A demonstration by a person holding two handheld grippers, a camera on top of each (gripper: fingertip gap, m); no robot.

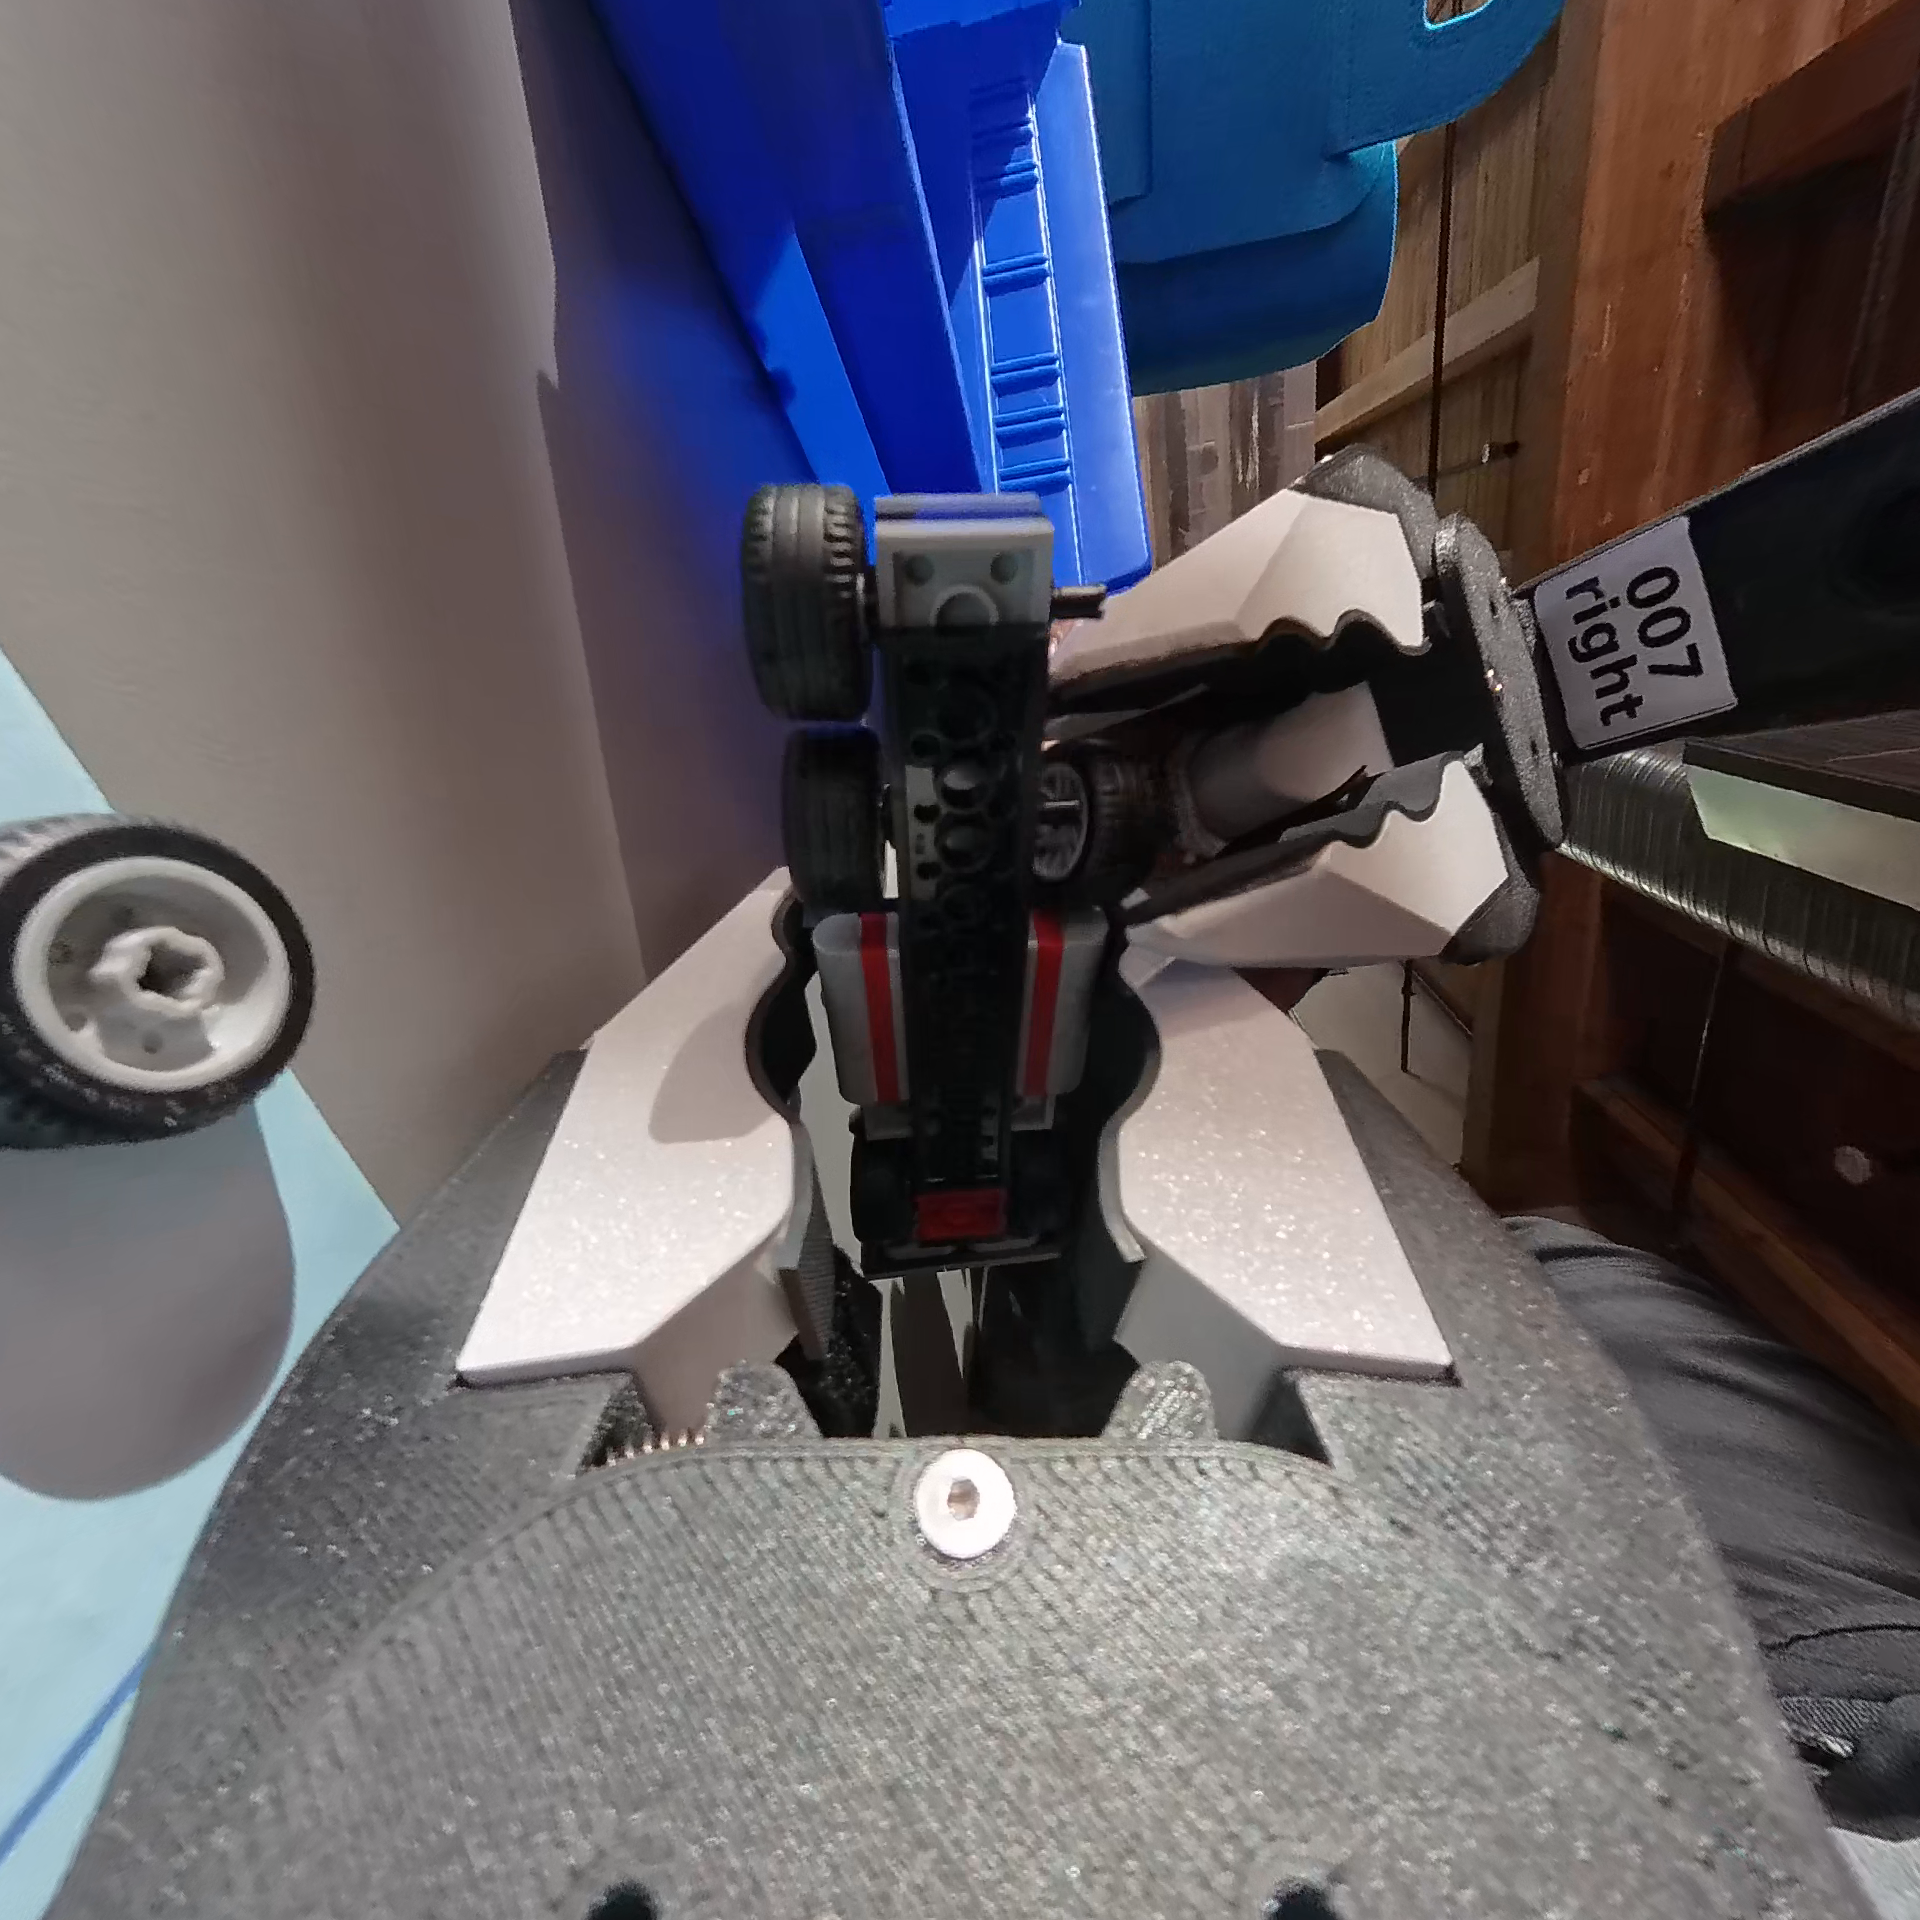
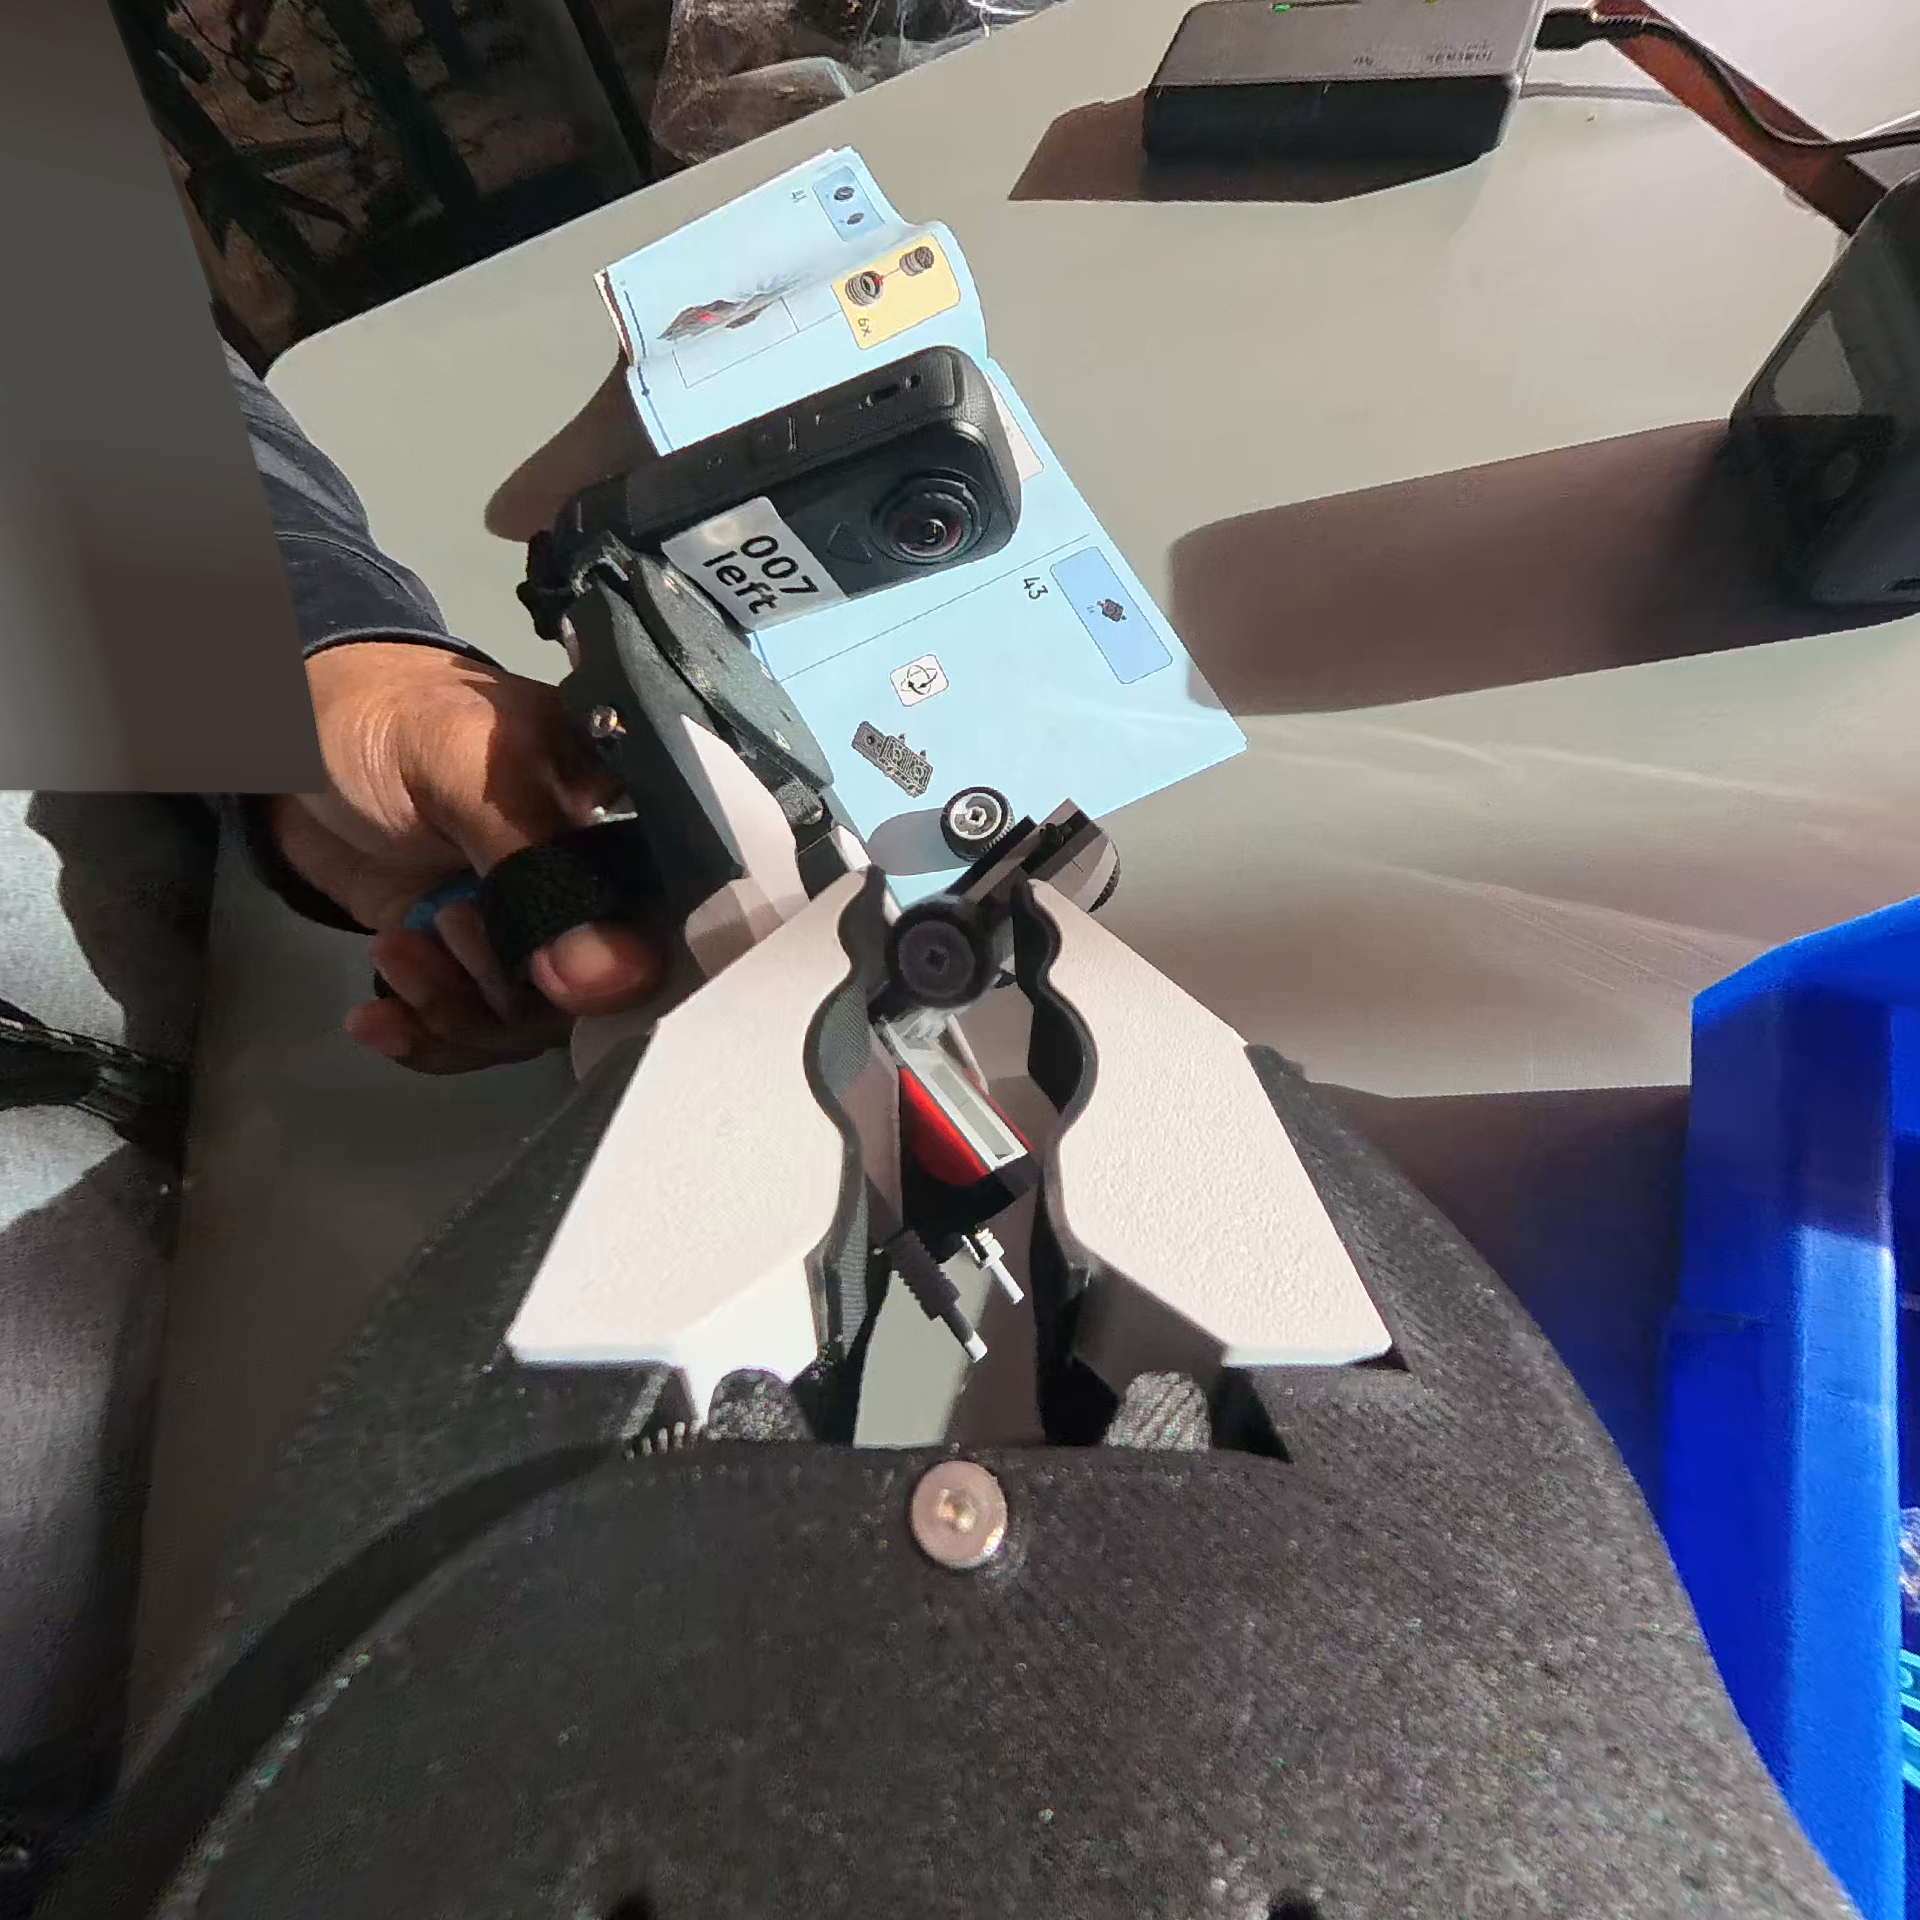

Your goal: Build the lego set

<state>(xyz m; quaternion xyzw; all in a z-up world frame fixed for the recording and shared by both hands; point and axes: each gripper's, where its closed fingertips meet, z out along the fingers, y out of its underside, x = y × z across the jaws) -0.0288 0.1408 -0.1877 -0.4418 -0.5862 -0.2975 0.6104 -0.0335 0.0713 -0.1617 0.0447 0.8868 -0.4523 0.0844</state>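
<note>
My left gripper [image 1: 951, 935] is shut on the lego car [image 1: 966, 831], a grey, red and black build seen from its underside, pointing away from the camera. Two black wheels [image 1: 810, 623] sit on its left side. My right gripper [image 1: 1101, 810] reaches in from the right, shut on a black wheel [image 1: 1081, 831] held against the car's right side. In the right wrist view my right gripper [image 2: 940, 914] grips that wheel [image 2: 935, 961] end on, with the car [image 2: 1049, 847] just beyond it. The left gripper [image 2: 821, 852] comes in from the upper left, held by a hand [image 2: 457, 790].
A loose wheel with a grey hub [image 1: 145, 987] lies on the light blue instruction booklet [image 2: 1039, 665], also in the right wrist view [image 2: 977, 821]. A blue bin [image 2: 1797, 1299] stands right of my grippers. Black boxes [image 2: 1330, 83] sit at the far side of the grey table [image 2: 1455, 831]. Left tips to right tips: about 7 cm.
</note>
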